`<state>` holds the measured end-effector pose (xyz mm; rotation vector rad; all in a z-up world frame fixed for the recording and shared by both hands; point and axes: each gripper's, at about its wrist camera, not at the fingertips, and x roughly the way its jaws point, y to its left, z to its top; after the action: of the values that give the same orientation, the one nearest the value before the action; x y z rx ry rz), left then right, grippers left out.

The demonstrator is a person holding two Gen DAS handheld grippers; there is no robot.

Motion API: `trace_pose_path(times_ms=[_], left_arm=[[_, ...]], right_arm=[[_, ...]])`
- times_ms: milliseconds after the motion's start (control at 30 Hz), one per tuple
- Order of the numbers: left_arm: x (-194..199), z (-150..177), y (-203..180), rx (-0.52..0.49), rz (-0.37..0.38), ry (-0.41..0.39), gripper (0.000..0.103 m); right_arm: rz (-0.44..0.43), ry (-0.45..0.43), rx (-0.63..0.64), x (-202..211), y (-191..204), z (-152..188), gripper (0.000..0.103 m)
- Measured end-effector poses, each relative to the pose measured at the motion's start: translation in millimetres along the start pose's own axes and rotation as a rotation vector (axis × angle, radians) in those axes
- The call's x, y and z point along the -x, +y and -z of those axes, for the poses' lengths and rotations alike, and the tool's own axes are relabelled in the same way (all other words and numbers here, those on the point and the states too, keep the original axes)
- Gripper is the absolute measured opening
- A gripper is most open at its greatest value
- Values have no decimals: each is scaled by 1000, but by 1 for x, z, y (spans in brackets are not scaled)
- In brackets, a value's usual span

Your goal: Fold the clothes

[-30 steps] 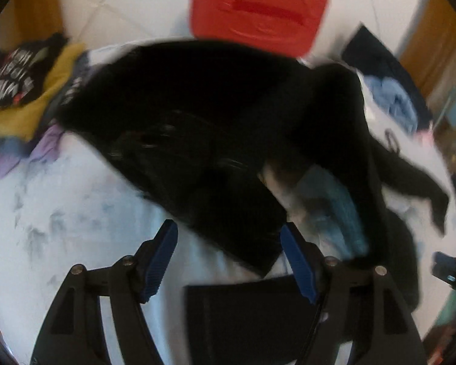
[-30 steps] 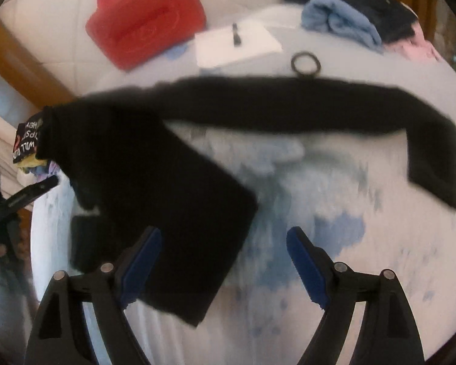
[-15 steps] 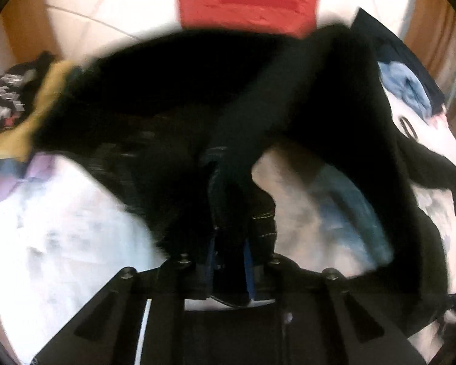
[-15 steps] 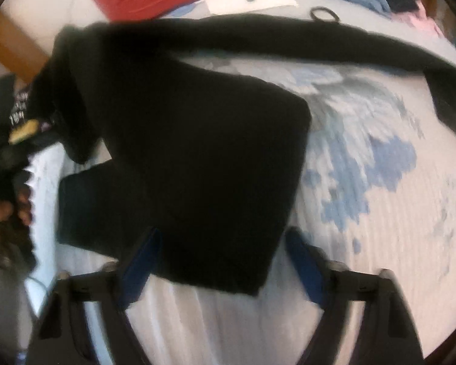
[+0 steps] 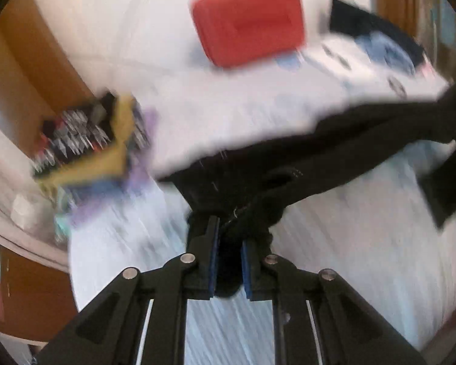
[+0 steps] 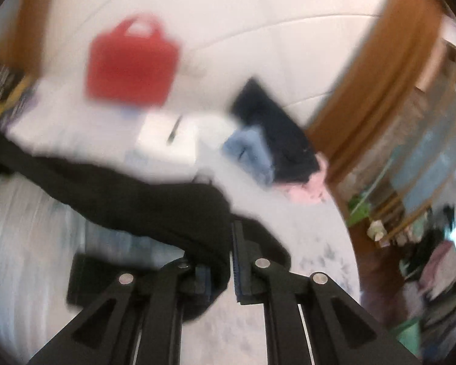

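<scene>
STEP: lifting the black garment (image 5: pixel 334 152) to spread it | LEFT tongs (image 5: pixel 229 261): clamped on bunched black cloth | RIGHT tongs (image 6: pixel 220 261): clamped on another edge | GARMENT: strung between both, sagging over the bed (image 5: pixel 349 258) | NEXT: probably pull taut, lay flat.

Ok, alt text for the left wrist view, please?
Left tongs shut on a bunched black garment that trails right across a pale bed. Behind, blurred, sit a red bag and a stack of folded clothes.
</scene>
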<state>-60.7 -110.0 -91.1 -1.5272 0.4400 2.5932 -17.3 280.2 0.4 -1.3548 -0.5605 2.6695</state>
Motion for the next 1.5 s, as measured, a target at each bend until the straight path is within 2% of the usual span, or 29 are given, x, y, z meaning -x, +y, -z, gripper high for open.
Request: trace_pose_path(times_ms=[33, 100, 167, 267, 367, 400, 433, 567, 767, 867, 900, 933, 967, 1033, 1100, 1167, 1233, 1300, 1333, 1367, 1400, 1433, 1500], left_arm=[[-7, 12, -4, 2, 24, 40, 15], [-20, 35, -13, 7, 71, 119, 24], [-21, 53, -17, 52, 73, 161, 49], [-6, 61, 2, 213, 94, 142, 69], [5, 57, 25, 367, 69, 103, 72], [2, 54, 27, 388, 59, 98, 72], [-1, 51, 29, 409, 49, 93, 72], [-28, 39, 28, 464, 48, 100, 72], [-70, 32, 14, 455, 32, 153, 72], [-75, 34, 16, 445, 47, 148, 72], [-76, 34, 18, 437, 50, 148, 72], [-78, 34, 20, 429, 53, 148, 72], [-79, 35, 21, 421, 56, 149, 72], [-82, 35, 25, 402, 67, 146, 72], [-84, 36, 29, 390, 81, 143, 72], [-85, 37, 31, 385, 95, 143, 72], [-85, 36, 31, 386, 93, 140, 72], [-82, 35, 30, 373, 95, 135, 72], [-81, 35, 31, 367, 96, 133, 72], [-79, 34, 31, 361, 98, 131, 72], [-76, 33, 33, 359, 99, 123, 72], [-72, 33, 35, 356, 100, 116, 72], [-67, 33, 41, 358, 102, 105, 72]], right_arm=[[-63, 77, 12, -9, 1, 9, 31], [-204, 197, -30, -31, 1, 34, 37], [-272, 257, -129, -46, -18, 60, 37], [-369, 310, -310, -63, -55, 97, 38], [-395, 303, -480, -74, -96, 121, 39], [-395, 307, -520, -81, -105, 126, 44], [-399, 313, -558, -89, -112, 129, 54], [-451, 327, -722, -118, -125, 140, 56], [-420, 366, -678, -149, -96, 127, 56], [-374, 387, -619, -160, -77, 123, 56], [-362, 404, -601, -164, -70, 122, 52], [-351, 421, -583, -168, -63, 121, 30], [-339, 433, -566, -170, -56, 119, 25], [-341, 395, -547, -157, -50, 105, 12], [-439, 294, -563, -126, -45, 79, 12], [-595, 179, -548, -93, -31, 45, 12], [-750, 92, -479, -64, -2, 9, 12], [-908, 79, -396, -50, 39, -18, 12], [-965, 103, -365, -52, 63, -24, 15], [-1008, 128, -340, -54, 83, -29, 19], [-1011, 153, -334, -57, 94, -28, 26], [-1007, 169, -334, -59, 101, -26, 26], [-959, 129, -387, -55, 90, -18, 28]])
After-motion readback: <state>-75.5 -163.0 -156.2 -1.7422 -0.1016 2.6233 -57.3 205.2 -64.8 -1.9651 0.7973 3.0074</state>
